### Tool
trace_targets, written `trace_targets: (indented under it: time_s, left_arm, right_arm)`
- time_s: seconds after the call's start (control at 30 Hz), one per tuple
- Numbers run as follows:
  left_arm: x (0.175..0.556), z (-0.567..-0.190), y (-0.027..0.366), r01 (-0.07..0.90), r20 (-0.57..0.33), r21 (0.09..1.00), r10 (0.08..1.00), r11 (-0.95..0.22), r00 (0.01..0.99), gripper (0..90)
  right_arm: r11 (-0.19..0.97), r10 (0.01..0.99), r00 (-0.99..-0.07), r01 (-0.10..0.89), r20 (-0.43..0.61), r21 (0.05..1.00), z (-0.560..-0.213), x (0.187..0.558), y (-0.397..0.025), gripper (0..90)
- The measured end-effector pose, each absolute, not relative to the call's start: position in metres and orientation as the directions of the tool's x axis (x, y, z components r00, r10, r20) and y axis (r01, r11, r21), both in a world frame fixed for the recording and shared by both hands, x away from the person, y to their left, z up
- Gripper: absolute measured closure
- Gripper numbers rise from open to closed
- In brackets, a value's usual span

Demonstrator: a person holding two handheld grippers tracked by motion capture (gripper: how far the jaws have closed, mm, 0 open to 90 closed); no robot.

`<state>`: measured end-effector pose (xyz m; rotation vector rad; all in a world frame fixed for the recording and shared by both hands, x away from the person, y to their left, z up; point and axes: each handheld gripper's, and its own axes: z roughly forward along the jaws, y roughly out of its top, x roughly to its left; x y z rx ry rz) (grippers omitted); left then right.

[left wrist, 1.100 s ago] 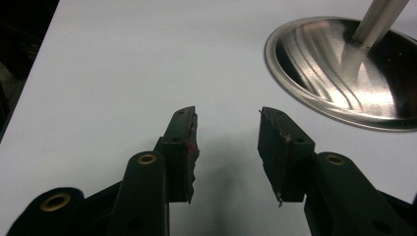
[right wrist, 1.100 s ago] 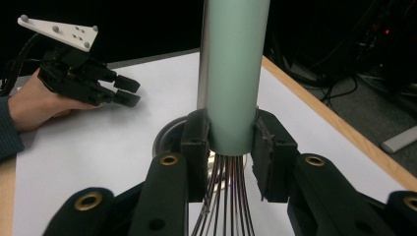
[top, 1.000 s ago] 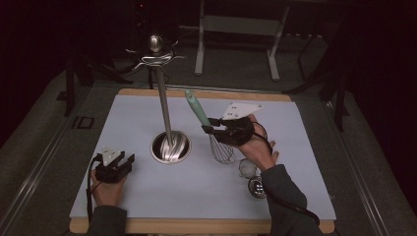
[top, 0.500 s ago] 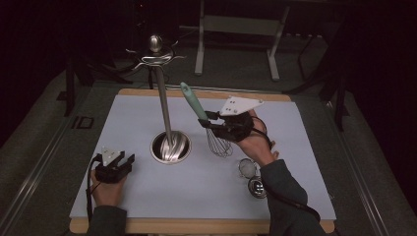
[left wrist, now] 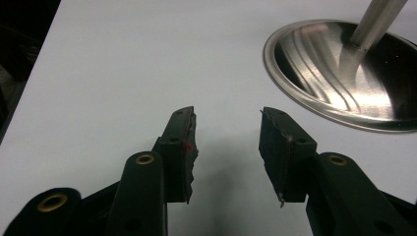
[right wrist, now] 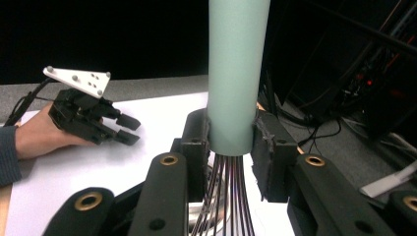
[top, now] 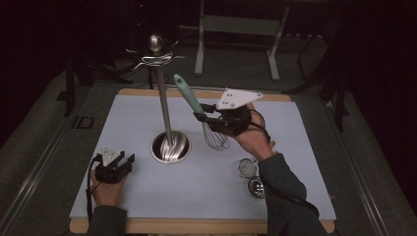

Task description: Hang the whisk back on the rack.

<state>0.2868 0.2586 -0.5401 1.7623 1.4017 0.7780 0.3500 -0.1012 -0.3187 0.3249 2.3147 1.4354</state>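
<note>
While right gripper (top: 200, 112) clamps whisk (top: 206, 121), keep handle steady toward stand (top: 162, 98); left gripper (left wrist: 226, 142) released, idle.

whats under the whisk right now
The whisk, held by the right gripper at its green handle, hangs over bare table; its wires seem lifted clear. The spot directly beneath the wires is covered by them.

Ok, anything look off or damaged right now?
Nothing spilled. The left tongs have ragged, chipped pad edges. The whisk hangs tilted in the right tongs, gripped at the handle's lower end.
</note>
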Motion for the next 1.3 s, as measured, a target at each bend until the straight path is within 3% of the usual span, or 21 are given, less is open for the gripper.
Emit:
trace_targets:
  time_s: [0.73, 1.3]
  left_arm:
    - [0.287, -0.54, 0.258, 0.525, 0.013, 0.841, 0.975, -0.13, 0.221, 58.0]
    - [0.287, -0.54, 0.259, 0.524, 0.012, 0.842, 0.976, -0.128, 0.219, 57.9]
  right_arm:
    - [0.473, 0.347, -0.891, -0.105, -0.294, 0.875, -0.294, 0.348, -0.086, 69.2]
    - [0.511, 0.354, -0.884, -0.092, -0.307, 0.855, -0.288, 0.355, -0.069, 69.2]
